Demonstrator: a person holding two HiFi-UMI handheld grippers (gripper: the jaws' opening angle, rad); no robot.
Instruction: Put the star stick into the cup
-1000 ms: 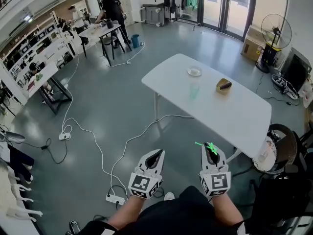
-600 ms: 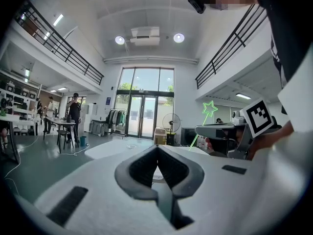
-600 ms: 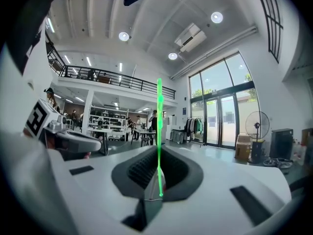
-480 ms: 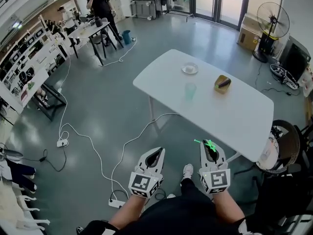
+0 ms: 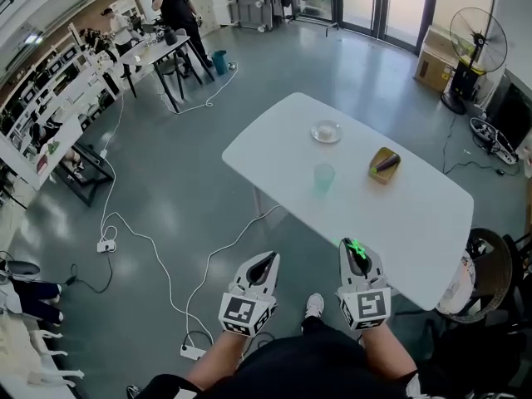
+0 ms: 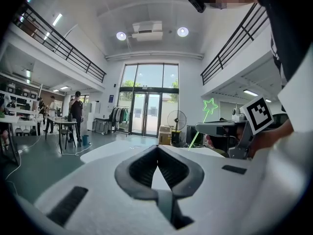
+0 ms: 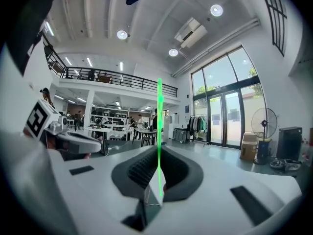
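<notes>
Right gripper (image 5: 357, 254) pinches green star stick (image 7: 159, 131), at near table (image 5: 416, 214) edge. Cup (image 5: 324, 176) stands well ahead on table. Left gripper (image 5: 264, 266) closed, empty. Best: reach forward, centre stick over cup mouth, then release.

White left gripper (image 5: 267, 260), white right gripper (image 5: 357, 248), square-marker cubes (image 5: 241, 312), black top (image 5: 307, 366)
</notes>
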